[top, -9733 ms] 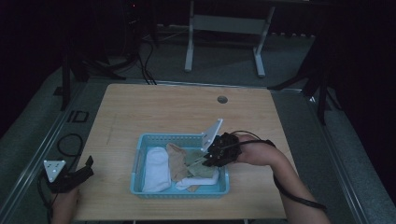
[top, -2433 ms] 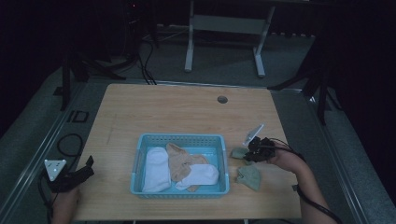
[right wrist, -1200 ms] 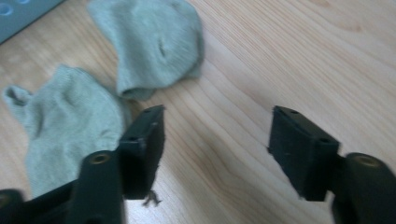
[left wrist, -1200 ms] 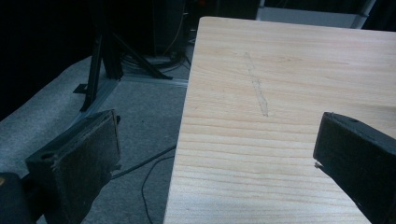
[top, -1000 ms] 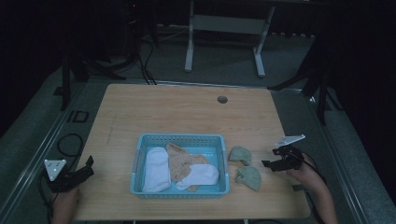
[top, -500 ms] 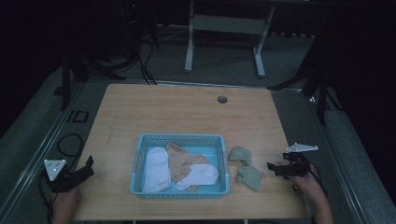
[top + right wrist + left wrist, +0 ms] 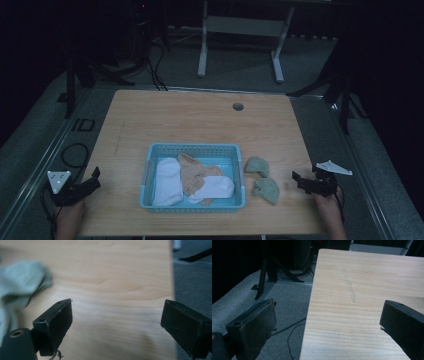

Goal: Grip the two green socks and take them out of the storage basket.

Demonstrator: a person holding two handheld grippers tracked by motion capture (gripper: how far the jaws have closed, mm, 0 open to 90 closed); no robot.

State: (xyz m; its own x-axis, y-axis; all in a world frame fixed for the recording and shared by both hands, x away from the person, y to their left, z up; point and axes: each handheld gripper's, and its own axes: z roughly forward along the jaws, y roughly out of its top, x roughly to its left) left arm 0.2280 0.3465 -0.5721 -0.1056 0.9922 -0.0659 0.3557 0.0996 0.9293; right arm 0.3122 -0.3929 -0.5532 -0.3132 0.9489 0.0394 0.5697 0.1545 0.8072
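Lying on the bare wood just right of the blue basket [image 7: 150, 172], two green socks [image 7: 257, 166] rest close together, one a little nearer the person than the other [image 7: 266, 190]; neither is touched by anything; in the right gripper view the green fabric [image 7: 23, 282] shows blurred at the left, apart from the black jaws; the right tool [image 7: 301, 180] sits near the right edge of the surface [image 7: 200, 120], well clear of the socks, its jaws pointing toward them; those jaws have just been opening and now stand spread wide with only wood grain between them; the grey three-cornered plate [image 7: 334, 168] tops it and the person's hand [image 7: 327, 202] holds it from below; inside the basket lie a white sock [image 7: 167, 181] at the left, a tan sock [image 7: 192, 172] in the middle and another white sock [image 7: 215, 189] overlapping it toward the front right; the left tool [image 7: 92, 177] rests at the front left corner of the surface, far from the basket's contents, its jaws spread with nothing between them; in the left gripper view they straddle the wooden edge, grey floor [image 7: 284, 307] on one side; a small round hole [image 7: 238, 106] marks the far part of the surface.
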